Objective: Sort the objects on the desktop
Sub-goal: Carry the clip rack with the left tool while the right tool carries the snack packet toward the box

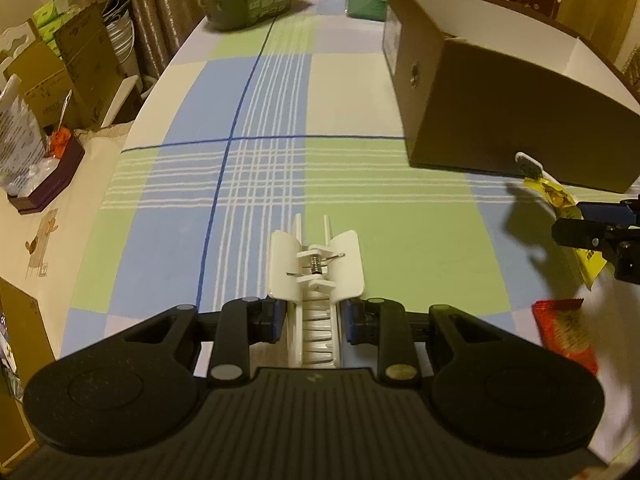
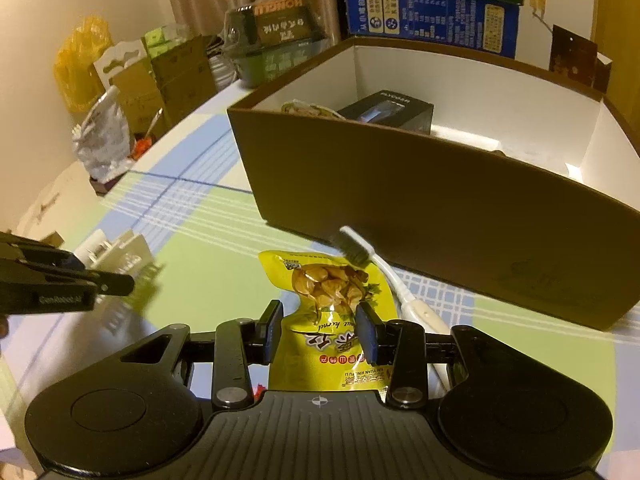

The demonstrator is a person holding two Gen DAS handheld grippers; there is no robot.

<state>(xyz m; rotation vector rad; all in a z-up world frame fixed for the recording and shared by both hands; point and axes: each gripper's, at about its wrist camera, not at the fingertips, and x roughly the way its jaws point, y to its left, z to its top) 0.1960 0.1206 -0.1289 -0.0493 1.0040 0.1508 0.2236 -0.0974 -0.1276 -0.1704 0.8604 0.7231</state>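
Left wrist view: left gripper point(image 1: 313, 318) is pinching the white hair clip point(image 1: 316, 280) above the table's point(image 1: 360, 100) near edge.
Right wrist view: right gripper point(image 2: 320, 334) is squeezing the yellow snack pouch point(image 2: 332, 300) beside the toothbrush point(image 2: 380, 268), near the brown box point(image 2: 440, 200).

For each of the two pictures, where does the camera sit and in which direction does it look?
Left wrist: sits on the left tongs, looks down over the checked tablecloth; its fingers clamp a white hair clip.
Right wrist: sits on the right tongs, looks toward the brown box; its fingers grip a yellow snack pouch.
Shared: box, pouch, clip, toothbrush; each shows the other tongs.
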